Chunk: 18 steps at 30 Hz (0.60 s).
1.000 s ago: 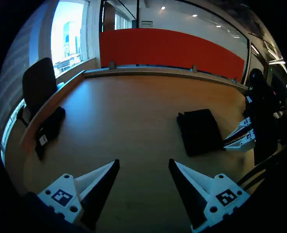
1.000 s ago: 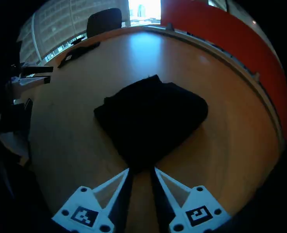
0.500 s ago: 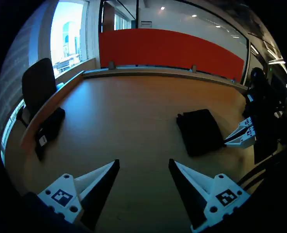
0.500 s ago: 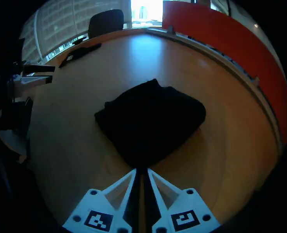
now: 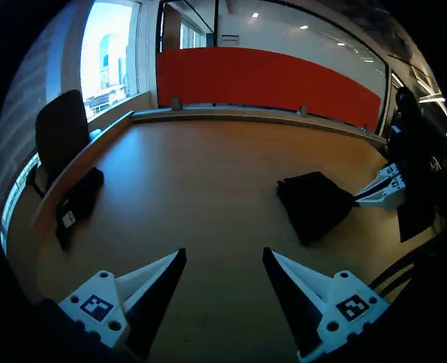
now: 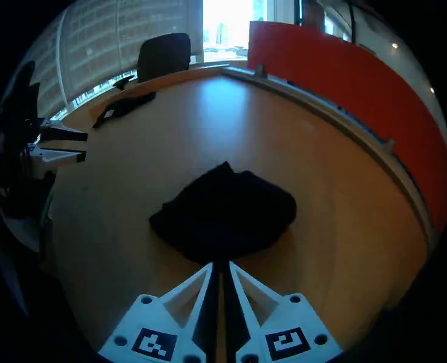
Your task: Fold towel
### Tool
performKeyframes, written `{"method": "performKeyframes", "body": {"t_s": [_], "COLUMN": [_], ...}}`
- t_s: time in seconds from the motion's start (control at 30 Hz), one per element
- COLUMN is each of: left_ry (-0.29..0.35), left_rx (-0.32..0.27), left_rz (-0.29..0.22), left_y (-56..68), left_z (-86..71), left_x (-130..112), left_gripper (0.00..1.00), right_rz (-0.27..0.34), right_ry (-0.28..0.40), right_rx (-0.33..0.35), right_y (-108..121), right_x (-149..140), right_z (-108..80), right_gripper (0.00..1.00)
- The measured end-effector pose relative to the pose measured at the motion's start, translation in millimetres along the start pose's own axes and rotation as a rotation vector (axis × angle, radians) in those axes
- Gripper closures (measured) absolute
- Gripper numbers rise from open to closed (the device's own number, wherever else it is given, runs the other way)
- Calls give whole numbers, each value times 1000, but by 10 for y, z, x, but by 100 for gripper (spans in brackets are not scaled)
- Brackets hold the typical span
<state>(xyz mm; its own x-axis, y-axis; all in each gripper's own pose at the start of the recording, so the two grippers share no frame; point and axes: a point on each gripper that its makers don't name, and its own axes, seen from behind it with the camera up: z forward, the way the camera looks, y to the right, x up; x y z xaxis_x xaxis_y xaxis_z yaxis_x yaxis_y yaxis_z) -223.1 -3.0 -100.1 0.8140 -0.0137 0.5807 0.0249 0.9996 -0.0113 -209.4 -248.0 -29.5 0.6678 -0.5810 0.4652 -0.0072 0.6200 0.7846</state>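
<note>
Now, right gripper (image 6: pixel 221 266): fingers together, clamped on towel (image 6: pixel 229 209) edge.
Left gripper (image 5: pixel 223 251): fingers apart, above table (image 5: pixel 181 163).
Chair (image 5: pixel 60 130): far left.

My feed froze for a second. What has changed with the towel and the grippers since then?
The right gripper closed on the near corner of the towel and lifted it, so that corner now peaks up off the table while the rest lies bunched. The left gripper stayed open and in place.
</note>
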Motion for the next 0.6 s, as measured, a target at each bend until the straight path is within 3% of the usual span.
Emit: {"method": "performKeyframes", "body": {"t_s": [0.6], "left_ry": [27], "left_rx": [6], "left_rz": [1], "left_y": [-96], "left_z": [-48], "left_x": [139], "left_gripper": [6], "right_rz": [-72], "right_ry": [180], "right_rx": [-27], "right_y": [268], "right_x": [1157], "right_z": [-422], "right_gripper": [95]}}
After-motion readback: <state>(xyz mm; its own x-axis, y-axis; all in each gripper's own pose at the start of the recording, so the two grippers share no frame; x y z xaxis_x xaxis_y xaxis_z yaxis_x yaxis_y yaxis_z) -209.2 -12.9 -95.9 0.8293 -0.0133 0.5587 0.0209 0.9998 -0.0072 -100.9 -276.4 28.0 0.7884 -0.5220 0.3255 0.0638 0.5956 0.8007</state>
